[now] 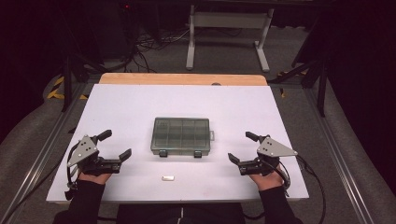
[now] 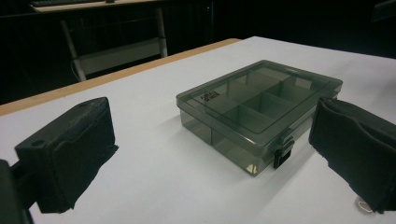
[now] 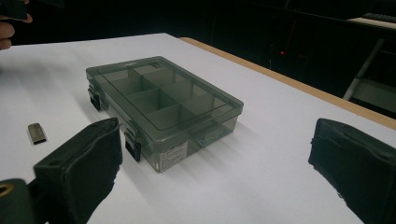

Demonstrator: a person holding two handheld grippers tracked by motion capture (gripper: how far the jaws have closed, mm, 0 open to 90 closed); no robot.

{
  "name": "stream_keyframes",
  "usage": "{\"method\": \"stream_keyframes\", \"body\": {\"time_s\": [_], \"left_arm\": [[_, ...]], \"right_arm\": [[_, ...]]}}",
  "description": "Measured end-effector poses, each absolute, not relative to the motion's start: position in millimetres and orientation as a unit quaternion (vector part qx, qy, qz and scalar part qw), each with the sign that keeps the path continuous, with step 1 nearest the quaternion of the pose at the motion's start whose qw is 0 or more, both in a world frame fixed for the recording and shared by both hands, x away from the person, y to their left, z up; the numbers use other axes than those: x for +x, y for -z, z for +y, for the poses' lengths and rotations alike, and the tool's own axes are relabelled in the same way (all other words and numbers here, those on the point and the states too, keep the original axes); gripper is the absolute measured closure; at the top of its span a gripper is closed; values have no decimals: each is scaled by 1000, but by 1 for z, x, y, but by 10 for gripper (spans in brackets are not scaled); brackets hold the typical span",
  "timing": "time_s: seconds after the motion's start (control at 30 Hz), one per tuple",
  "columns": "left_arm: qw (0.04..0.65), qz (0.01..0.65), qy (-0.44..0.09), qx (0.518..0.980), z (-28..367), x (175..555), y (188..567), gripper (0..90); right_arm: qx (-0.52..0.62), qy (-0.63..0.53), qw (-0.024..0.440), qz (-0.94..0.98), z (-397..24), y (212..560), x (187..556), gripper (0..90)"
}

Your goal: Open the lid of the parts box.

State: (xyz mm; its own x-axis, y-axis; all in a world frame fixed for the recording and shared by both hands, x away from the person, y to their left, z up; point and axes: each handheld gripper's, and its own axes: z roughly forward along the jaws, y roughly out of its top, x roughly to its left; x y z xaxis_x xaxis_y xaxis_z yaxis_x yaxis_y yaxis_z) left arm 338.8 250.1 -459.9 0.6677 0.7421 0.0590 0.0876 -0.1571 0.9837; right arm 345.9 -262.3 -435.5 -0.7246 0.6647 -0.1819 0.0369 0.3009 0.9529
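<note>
1. Sitting shut near the middle of the white tabletop [image 1: 126,105] is a smoke-grey compartment box [image 1: 181,135], its clear lid showing the dividers inside and its two dark latches [image 1: 163,152] facing the person.
2. The left gripper [image 1: 116,145] is resting at the left side of the tabletop, well apart from the box, with its jaws standing wide and nothing lying between them (its own view is looking across at a corner of the box and one latch).
3. The right gripper [image 1: 242,147] is mirroring it at the right side, likewise well apart from the box, its jaws spread wide and holding nothing.
4. A small silver metal piece [image 1: 167,178] is lying flat on the tabletop near the front edge, between the two hands and just in front of the box, touching neither.
5. In the right gripper view the box [image 3: 161,100] is sitting beyond the jaws, with the metal piece [image 3: 37,133] lying to its left.
6. A strip of bare wood [image 1: 182,79] is showing along the far edge of the tabletop.
</note>
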Motion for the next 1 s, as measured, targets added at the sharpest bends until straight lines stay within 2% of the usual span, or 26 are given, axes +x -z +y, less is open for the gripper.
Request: {"method": "stream_keyframes", "body": {"time_s": [0.33, 0.7, 1.0], "left_arm": [[581, 295, -274, 708, 249, 342, 460, 15], [582, 298, -258, 711, 248, 343, 459, 5], [548, 277, -225, 756, 232, 354, 454, 2]], "right_arm": [[237, -550, 286, 748, -265, 436, 346, 1], [230, -537, 272, 765, -260, 434, 348, 19], [226, -534, 234, 780, -245, 428, 362, 0]]}}
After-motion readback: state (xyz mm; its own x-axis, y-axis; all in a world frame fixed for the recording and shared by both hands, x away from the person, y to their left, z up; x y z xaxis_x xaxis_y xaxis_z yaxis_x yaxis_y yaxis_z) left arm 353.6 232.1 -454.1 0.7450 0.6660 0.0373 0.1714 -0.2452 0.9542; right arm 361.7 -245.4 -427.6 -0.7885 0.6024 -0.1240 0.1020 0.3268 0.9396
